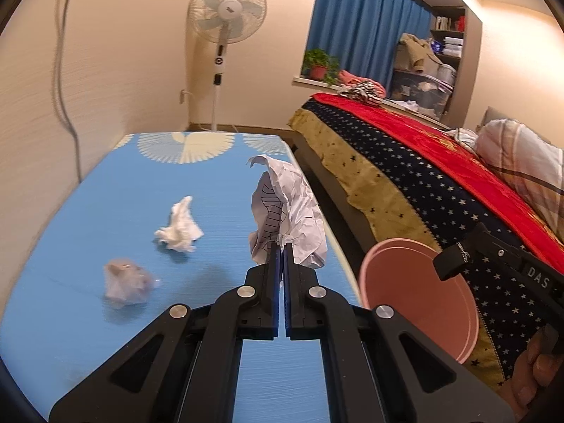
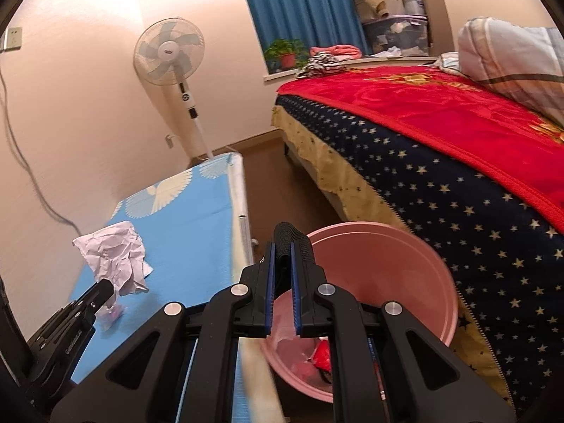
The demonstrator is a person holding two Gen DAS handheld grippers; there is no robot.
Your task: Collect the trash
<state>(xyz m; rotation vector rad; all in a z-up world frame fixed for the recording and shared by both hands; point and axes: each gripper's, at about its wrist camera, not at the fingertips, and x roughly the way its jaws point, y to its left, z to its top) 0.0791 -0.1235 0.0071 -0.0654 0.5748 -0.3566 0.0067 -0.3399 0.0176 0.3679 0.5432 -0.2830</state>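
The left hand-held gripper (image 1: pixel 283 246) is clamped on crumpled paper (image 1: pixel 292 208), raised over the blue surface (image 1: pixel 88 317) — the pink bin (image 2: pixel 405 268) lies to its right, beside the bed (image 2: pixel 458 162). The right hand-held gripper (image 2: pixel 282 246), nearer the bin, grips a black handle (image 2: pixel 287 236). A tissue (image 1: pixel 179 225) and plastic wrapper (image 1: pixel 127 278) remain.

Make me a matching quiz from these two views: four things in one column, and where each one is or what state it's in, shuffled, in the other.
Things:
1. crumpled paper
2. tissue
3. pink bin
4. black handle

States:
A. lying loose on the blue table
B. pinched by the left gripper
C. clamped by the right gripper
D. between table and bed, trash inside

Pairs: 1-B, 2-A, 3-D, 4-C
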